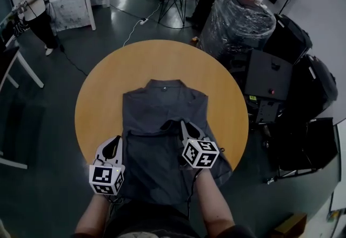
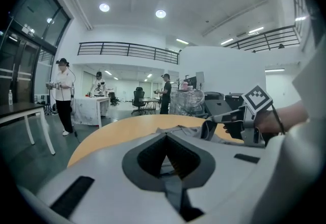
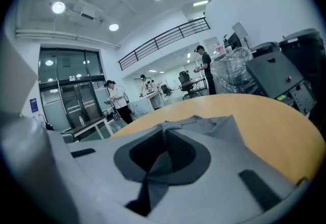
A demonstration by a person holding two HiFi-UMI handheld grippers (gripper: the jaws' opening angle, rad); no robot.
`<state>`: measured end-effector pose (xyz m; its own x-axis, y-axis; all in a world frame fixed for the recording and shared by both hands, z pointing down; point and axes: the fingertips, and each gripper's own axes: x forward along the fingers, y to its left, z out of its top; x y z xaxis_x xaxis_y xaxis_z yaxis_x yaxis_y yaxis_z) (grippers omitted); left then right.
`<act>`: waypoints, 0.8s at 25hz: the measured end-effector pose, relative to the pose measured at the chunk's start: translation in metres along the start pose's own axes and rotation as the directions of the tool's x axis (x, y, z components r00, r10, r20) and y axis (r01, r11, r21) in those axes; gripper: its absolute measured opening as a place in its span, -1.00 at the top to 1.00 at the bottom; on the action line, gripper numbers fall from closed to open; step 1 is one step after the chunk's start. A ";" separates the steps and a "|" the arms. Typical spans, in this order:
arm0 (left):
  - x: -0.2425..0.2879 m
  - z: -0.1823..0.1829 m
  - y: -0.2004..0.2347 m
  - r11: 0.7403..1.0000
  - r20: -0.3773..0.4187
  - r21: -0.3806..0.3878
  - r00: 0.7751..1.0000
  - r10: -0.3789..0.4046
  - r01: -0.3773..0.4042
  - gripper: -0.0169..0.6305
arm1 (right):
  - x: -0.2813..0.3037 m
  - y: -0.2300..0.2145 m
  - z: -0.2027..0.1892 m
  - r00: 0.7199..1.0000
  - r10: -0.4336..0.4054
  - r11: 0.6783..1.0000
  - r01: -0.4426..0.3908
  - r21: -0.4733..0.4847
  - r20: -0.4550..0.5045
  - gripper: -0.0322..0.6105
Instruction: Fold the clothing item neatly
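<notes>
Our forearms (image 1: 210,199) come in from 6 o'clock in the head view, each ending in a tool with a marker cube. We have the left tool (image 1: 115,140) at about 7 o'clock on the round wooden surface (image 1: 108,83), over the shirt's left edge. We have the right tool (image 1: 181,124) nearer the middle, at about 5 o'clock.

Both tools are closed tight on cloth. In the left gripper view the left tool (image 2: 166,135) has its jaws together, with a strip of grey fabric pinched in the gap between them. In the right gripper view the right tool (image 3: 164,135) likewise has a fold of the same fabric nipped between its jaws. From the left gripper view we also see the right tool (image 2: 220,125) at 3 o'clock, low over the cloth.

We see the grey shirt (image 1: 159,118) spread flat across the middle of the surface. Its collar (image 1: 163,87) points to 12 o'clock and its near end hangs over the rim at 6 o'clock. A raised edge of cloth runs between the two tools.

Beyond the surface, a film-wrapped bundle (image 1: 238,23) stands at 1 o'clock and a person (image 1: 32,7) at 10 o'clock.
</notes>
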<state>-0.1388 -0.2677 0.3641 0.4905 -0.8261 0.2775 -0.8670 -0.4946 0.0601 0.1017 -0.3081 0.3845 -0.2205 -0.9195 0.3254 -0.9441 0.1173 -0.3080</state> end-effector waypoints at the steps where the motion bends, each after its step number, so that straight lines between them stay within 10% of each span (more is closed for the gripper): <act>1: 0.005 0.000 -0.001 1.000 -0.001 0.003 1.000 -0.011 0.011 0.92 | 0.003 0.000 0.005 1.000 0.009 1.000 -0.009 -0.021 0.001 0.85; 9: 0.049 -0.004 -0.012 0.994 -0.021 -0.027 0.994 -0.105 0.105 0.92 | 0.010 -0.023 0.028 1.000 -0.014 0.998 0.015 -0.069 0.016 0.85; 20: 0.084 -0.028 -0.059 0.999 -0.093 -0.027 0.995 -0.048 0.045 0.92 | 0.000 -0.127 -0.055 0.967 -0.171 0.985 0.167 -0.037 -0.189 0.71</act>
<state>-0.0493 -0.3002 0.4106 0.5211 -0.7728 0.3622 -0.8459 -0.5242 0.0986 0.2079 -0.3023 0.4727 -0.0984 -0.8384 0.5361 -0.9760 -0.0239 -0.2167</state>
